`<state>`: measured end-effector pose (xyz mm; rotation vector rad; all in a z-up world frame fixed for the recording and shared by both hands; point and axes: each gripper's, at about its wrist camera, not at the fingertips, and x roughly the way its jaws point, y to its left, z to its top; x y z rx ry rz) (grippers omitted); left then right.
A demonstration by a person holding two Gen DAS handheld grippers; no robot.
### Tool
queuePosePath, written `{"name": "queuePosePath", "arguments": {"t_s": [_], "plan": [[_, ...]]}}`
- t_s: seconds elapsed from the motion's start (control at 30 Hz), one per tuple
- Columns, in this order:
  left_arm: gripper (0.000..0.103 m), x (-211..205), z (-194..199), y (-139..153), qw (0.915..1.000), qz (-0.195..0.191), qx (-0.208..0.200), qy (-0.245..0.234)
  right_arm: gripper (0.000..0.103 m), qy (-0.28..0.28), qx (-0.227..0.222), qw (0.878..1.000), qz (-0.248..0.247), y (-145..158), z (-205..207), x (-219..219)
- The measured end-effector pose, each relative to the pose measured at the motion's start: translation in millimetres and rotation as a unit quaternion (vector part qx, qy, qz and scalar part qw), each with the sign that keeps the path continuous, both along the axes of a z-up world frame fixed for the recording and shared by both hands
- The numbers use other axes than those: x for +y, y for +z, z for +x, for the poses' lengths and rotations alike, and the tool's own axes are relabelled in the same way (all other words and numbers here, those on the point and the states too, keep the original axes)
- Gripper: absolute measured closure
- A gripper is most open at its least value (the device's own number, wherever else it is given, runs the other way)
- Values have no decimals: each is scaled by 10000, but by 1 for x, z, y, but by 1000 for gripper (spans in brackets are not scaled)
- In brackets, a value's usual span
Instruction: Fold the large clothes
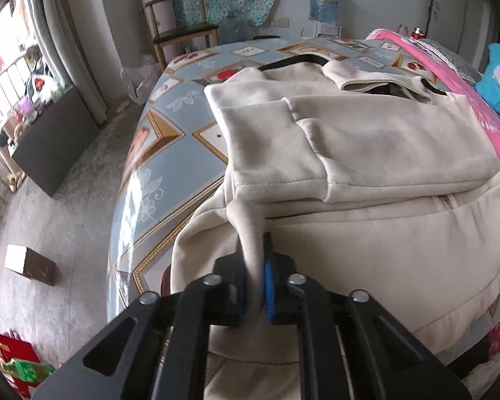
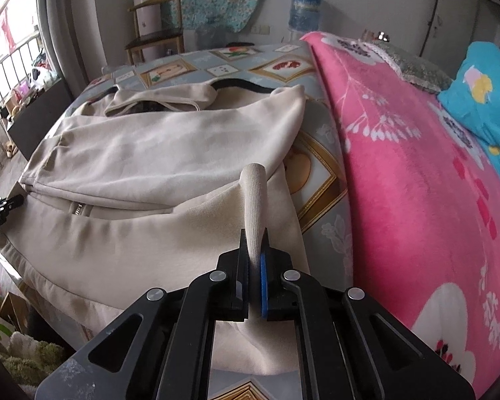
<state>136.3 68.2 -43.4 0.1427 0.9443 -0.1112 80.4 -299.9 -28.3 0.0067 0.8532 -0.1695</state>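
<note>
Both tongs are clamped on the ribbed hem of the beige jacket (image 1: 366, 140): left tongs (image 1: 254, 266), right tongs (image 2: 255, 260). It lies half-folded on the bed (image 1: 170, 146). I should raise both corners level and carry them toward the collar. Fabric beneath each tong is hidden.

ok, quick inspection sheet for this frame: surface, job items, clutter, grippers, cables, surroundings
Surface: bed with patterned sheet.
Job's things: beige jacket spread on the bed, sleeves folded across the body.
Clutter: pink blanket and blue pillow beside the jacket.
Grippers: left gripper shut on a ribbed fold of the jacket; right gripper likewise, at the opposite edge.
Cables: nothing seen.
Surroundings: wooden chair, water bottle, box on floor.
</note>
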Motion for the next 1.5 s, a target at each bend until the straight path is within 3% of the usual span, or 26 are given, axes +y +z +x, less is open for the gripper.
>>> {"name": "queuePosePath", "arguments": {"t_s": [0.3,0.43,0.6,0.83,1.2,1.37,1.5], "plan": [[98,2,-40,30,9981,114,-593,-90,98,-219,-467,9985,173,7,-30,1],[98,8,-67,50,9959,-97,-901,-81,98,-282,-766,9966,80,18,-46,9],[98,20,-104,79,9879,-624,-1411,-154,98,-383,-1366,9899,-44,38,-81,19],[98,14,-128,111,9777,-699,-1972,-198,98,-417,-1885,9810,200,59,-107,13],[98,8,-76,147,9660,-862,-2431,-153,99,-250,-2272,9733,225,93,-54,-8],[98,8,-21,155,9663,-829,-2434,-118,99,-153,-2275,9735,194,105,-6,-20],[98,11,46,154,9718,-873,-2186,-114,99,-50,-2131,9769,150,108,51,-32]]}}
